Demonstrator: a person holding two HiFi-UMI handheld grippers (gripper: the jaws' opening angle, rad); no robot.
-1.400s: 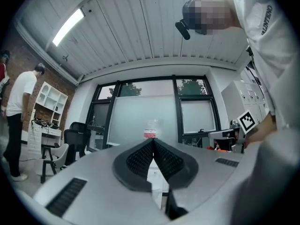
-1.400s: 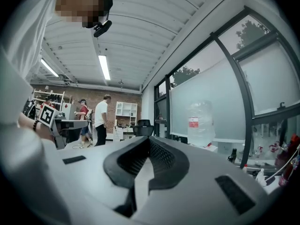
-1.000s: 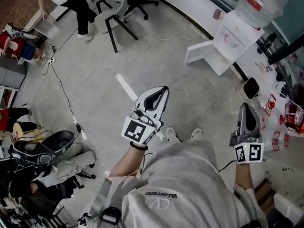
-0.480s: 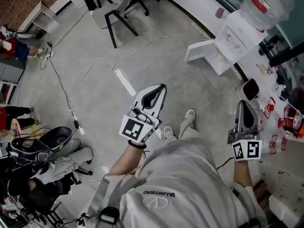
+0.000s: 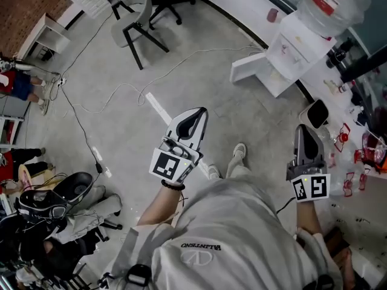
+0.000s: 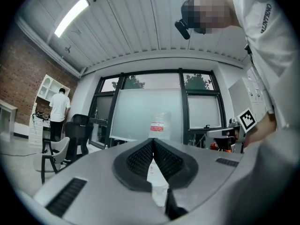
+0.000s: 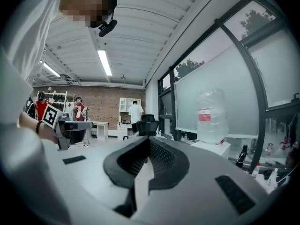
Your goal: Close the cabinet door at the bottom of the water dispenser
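A grey concrete floor (image 5: 199,83) fills most of the head view. Near the bottom of that view are the torso and arms of the person, in a pale shirt (image 5: 230,234), who holds both tools. The white water dispenser (image 5: 296,47) stands at the far right against a white ledge, with a large clear bottle (image 5: 329,5) upside down on top. A grey chair (image 5: 136,17) stands at the far left.

The cabinet door (image 5: 249,66) at the foot of the dispenser hangs open. It is swung out to the left over the floor, well apart from both tools.

The left gripper (image 5: 201,110) is held out level near the middle of the floor. In its own view its jaws are pressed together at the tips with nothing between them, and the bottle (image 6: 159,125) rises just beyond them. The right gripper (image 5: 301,127) is level too, at the right, nearer the dispenser's side of the room. Its jaws are likewise closed and empty, and its own view has the bottle (image 7: 212,116) off to the right of them.

A thin pale cable (image 5: 181,62) trails across the floor between the chair and the open door. A short white strip (image 5: 158,109) lies on the floor just left of the left gripper.
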